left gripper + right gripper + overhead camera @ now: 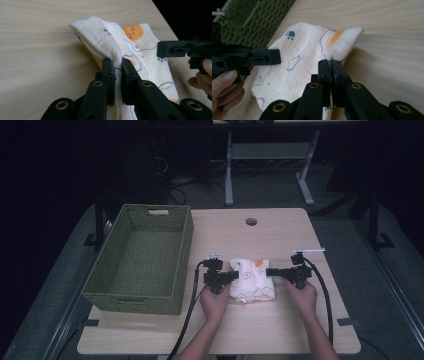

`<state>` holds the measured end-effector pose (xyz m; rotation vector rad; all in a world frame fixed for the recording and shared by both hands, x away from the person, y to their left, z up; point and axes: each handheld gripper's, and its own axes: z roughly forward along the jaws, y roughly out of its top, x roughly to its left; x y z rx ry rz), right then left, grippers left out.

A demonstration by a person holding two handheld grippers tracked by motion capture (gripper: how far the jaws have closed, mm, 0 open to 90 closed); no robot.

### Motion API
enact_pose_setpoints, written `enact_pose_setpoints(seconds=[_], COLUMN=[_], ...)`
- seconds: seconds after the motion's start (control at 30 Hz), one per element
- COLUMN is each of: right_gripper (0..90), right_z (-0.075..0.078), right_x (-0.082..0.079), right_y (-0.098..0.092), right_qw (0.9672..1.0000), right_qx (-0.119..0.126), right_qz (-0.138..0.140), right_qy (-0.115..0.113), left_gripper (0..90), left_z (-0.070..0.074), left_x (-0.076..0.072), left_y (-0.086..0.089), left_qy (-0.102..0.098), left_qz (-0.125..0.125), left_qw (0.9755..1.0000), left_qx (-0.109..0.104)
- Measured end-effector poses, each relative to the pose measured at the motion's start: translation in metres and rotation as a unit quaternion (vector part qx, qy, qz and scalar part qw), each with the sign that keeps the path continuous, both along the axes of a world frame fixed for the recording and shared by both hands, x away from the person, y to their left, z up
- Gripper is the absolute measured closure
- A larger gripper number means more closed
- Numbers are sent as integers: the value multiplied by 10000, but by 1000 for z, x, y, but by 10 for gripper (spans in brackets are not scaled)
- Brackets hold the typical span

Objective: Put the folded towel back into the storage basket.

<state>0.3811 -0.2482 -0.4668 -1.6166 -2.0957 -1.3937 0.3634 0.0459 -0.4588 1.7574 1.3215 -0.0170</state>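
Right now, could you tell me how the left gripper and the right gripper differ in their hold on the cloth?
The left gripper pinches a thick bunched fold at the cloth's left side; the right gripper clamps a thinner raised edge at its right side. The left jaws stand slightly apart around fabric; the right jaws nearly meet. Both are shut on the cloth.

wooden table (280, 325) | on it: green woven basket (140, 260), printed white cloth (251, 279)

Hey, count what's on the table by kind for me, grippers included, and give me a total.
Baskets: 1, green woven basket
Cloths: 1, white printed cloth
Grippers: 2, left gripper and right gripper, each pinching the cloth
Total: 4
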Motion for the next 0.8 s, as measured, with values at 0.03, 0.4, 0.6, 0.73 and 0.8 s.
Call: enact_pose_setpoints(seconds=[0.03,0.4,0.6,0.73,0.8], right_gripper=[869,870,870,871,871], right_z=[2,29,54,66,76], right_x=[0,-3,-4,-4,-3], right_y=[-1,-3,0,3,5], right_qw=[10000,9984,9972,9965,9961], right_qx=[62,461,570,576,572], right_qz=[-14,19,64,88,128], right_qy=[-26,-318,-481,-599,-661], left_gripper=[837,833,835,835,835], left_z=[5,42,69,77,85], left_x=[0,-3,-4,-4,-5], left_y=[3,11,18,22,26], left_qy=[-15,-357,-594,-640,-704], left_qz=[0,36,21,39,25], left_qw=[10000,9992,9982,9979,9975], left_qx=[-62,-149,-118,-107,-94])
